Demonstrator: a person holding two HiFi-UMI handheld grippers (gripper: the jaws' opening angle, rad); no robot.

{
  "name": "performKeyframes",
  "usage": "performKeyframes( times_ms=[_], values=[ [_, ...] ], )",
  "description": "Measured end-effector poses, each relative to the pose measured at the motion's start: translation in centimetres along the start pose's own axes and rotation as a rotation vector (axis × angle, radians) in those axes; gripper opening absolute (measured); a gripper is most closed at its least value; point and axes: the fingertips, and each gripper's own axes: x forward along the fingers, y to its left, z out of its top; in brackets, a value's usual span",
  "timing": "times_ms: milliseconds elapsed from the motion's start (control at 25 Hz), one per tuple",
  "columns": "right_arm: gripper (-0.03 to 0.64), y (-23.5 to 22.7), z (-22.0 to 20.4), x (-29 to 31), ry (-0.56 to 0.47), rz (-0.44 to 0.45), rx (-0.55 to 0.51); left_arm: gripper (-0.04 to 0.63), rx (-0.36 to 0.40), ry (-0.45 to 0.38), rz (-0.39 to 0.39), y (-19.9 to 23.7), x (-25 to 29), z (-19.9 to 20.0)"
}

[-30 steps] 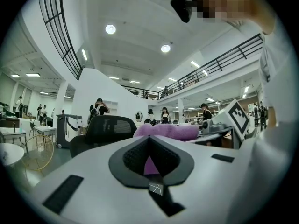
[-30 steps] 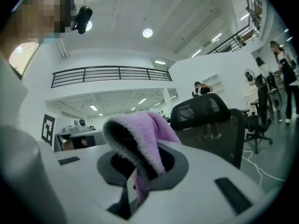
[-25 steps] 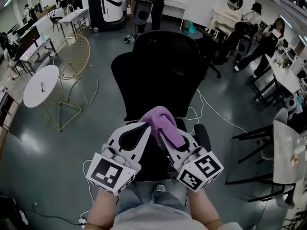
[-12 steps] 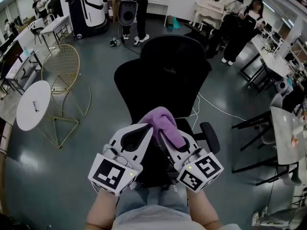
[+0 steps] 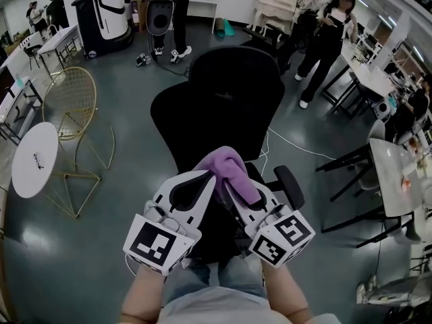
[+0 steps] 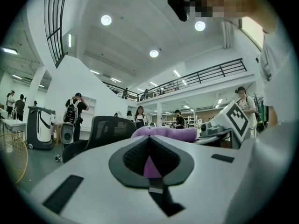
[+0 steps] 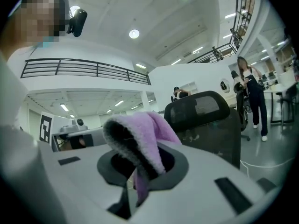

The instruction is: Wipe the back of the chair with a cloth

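Observation:
A black office chair stands in front of me, its mesh back (image 5: 226, 103) facing me in the head view. The purple cloth (image 5: 233, 170) sticks up out of my right gripper (image 5: 233, 189), which is shut on it just short of the chair's seat. My left gripper (image 5: 204, 181) is held close beside it with its jaws together; purple shows behind its pads. The left gripper view shows its own jaws (image 6: 149, 141), the cloth (image 6: 163, 133) and the chair back (image 6: 110, 127). From my right gripper (image 7: 140, 168) the cloth (image 7: 140, 141) folds over, with the chair back (image 7: 205, 120) beyond it.
A white round table (image 5: 34, 159) and a gold wire chair (image 5: 71, 103) stand at the left. A white cable (image 5: 297, 144) runs over the floor right of the chair. Black-legged tables (image 5: 351, 174) sit at the right. People (image 5: 327, 32) and a dark machine (image 5: 101, 12) are far behind.
Both grippers keep the same pose with the cloth. My view has swung, so the chair and the left furniture sit further left in the picture, and the people at the back have walked.

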Motion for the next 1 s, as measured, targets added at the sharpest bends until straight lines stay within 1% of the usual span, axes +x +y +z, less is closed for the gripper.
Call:
performKeyframes(
  times_ms=[160,440,680,800,1000],
  values=[
    [0.051,-1.0,0.4,0.6,0.003,0.005,-0.006,0.012,0.004,-0.008,0.007,0.4,0.9,0.1],
    [0.051,-4.0,1.2,3.0,0.009,0.041,-0.003,0.012,0.005,0.001,0.062,2.1,3.3,-0.3],
    [0.051,-7.0,2.5,6.1,0.027,0.091,-0.014,0.012,-0.018,0.02,0.106,3.7,6.0,-0.7],
    [0.051,-8.4,3.1,8.1,0.037,0.12,-0.013,0.012,-0.018,0.02,0.135,4.8,7.3,-0.8],
    [0.051,-10.3,4.0,11.2,0.053,0.164,-0.024,0.012,-0.04,0.039,0.184,6.4,8.8,-1.3]
  ],
)
